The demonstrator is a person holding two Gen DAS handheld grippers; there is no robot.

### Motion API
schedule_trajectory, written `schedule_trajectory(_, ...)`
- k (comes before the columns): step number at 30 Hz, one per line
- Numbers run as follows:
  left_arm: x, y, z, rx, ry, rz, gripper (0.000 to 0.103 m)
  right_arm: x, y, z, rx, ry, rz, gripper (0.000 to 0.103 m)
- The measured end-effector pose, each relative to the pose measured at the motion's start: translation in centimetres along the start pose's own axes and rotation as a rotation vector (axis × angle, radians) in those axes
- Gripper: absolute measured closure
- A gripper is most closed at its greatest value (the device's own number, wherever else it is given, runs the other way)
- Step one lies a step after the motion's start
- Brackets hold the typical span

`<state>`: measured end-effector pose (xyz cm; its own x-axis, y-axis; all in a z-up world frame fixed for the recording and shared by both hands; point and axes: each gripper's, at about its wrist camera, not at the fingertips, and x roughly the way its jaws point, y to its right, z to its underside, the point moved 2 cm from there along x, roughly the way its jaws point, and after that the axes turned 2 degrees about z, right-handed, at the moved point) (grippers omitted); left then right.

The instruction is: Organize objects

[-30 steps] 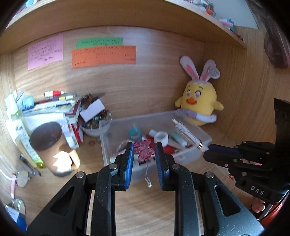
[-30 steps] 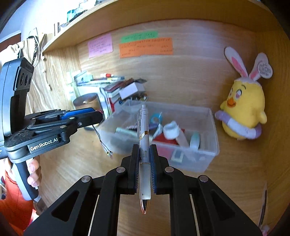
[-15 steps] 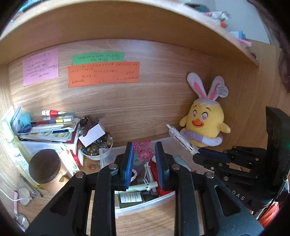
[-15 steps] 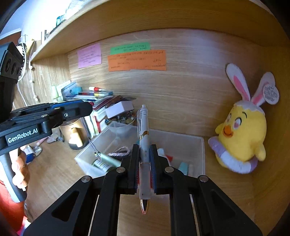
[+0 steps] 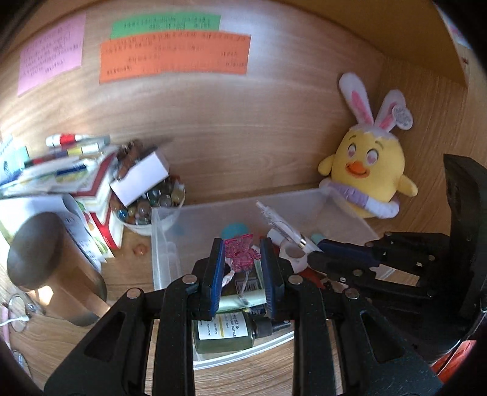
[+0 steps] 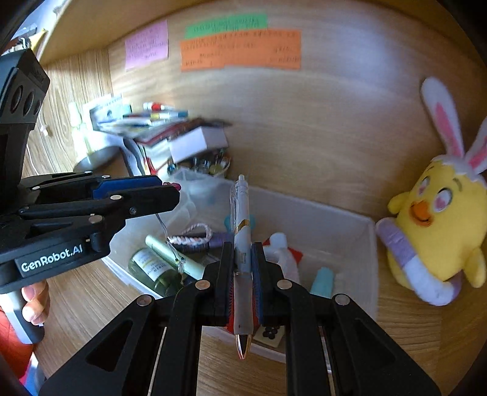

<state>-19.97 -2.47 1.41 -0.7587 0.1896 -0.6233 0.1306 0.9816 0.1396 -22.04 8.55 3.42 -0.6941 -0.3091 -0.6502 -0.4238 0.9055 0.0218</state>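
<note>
Your two grippers hover side by side over one clear plastic bin (image 6: pixel 369 243) on a wooden desk (image 6: pixel 91 292). Your left gripper (image 5: pixel 242 259) is clamped narrowly on one pink translucent charm (image 5: pixel 241 255), pinched between the blue pads (image 5: pixel 216 268), with its thin chain dangling into the bin above a pale green tube (image 6: pixel 173 257) and a dark green bottle (image 5: pixel 223 330). Your right gripper (image 6: pixel 242 268) is squeezed fully onto one white click pen (image 6: pixel 242 243); the pen's long axis runs along the fingers, its clicker end pointing forward over the bin toward the back wall and its copper tip pointing back at your hand. Seen from the left wrist, that pen (image 5: pixel 280 224) slants across the bin's middle. Inside the bin lie a braided pink-and-white cord (image 6: pixel 191 236), a white tape roll (image 5: pixel 293 254), a teal tube (image 6: pixel 322 281) and some red items too jumbled to sort out. One yellow chick plush with bunny ears (image 5: pixel 369 164) sits against the bin's right rear corner. To the left stand a bowl of glass marbles (image 5: pixel 149 207), a stack of books and pens (image 5: pixel 61 170) and one dark-lidded canister (image 5: pixel 45 259). Three sticky notes, pink (image 5: pixel 50 51), green (image 5: pixel 166 26) and orange (image 5: pixel 175 56), are stuck to the wall above.
</note>
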Motion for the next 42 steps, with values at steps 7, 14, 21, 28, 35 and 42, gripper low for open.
schedule_trajectory(7,1.6,-0.4,0.9,-0.007,-0.053,0.017,0.080,2.3,-0.2,0.9,-0.007,-0.073,-0.009,0.093)
schedule_trajectory(14,1.2,-0.4,1.2,-0.015,-0.066,0.029,0.056,2.2,-0.8,1.2,-0.047,-0.112,0.003,0.081)
schedule_trajectory(21,-1.4,0.1,1.2,0.003,-0.014,0.023,0.044,-0.5,0.0,0.9,-0.024,-0.070,0.017,0.062)
schedule_trajectory(28,-3.8,1.0,2.3,0.034,0.019,0.004,0.025,-3.8,0.5,1.2,0.008,-0.010,0.027,0.048)
schedule_trajectory(35,-6.0,1.7,3.8,0.047,0.076,-0.040,0.004,-6.8,0.3,2.5,0.036,0.068,0.062,0.021)
schedule_trajectory(42,-6.3,2.0,5.4,0.039,0.068,-0.018,0.002,-7.9,0.2,4.6,0.085,0.077,0.060,0.013)
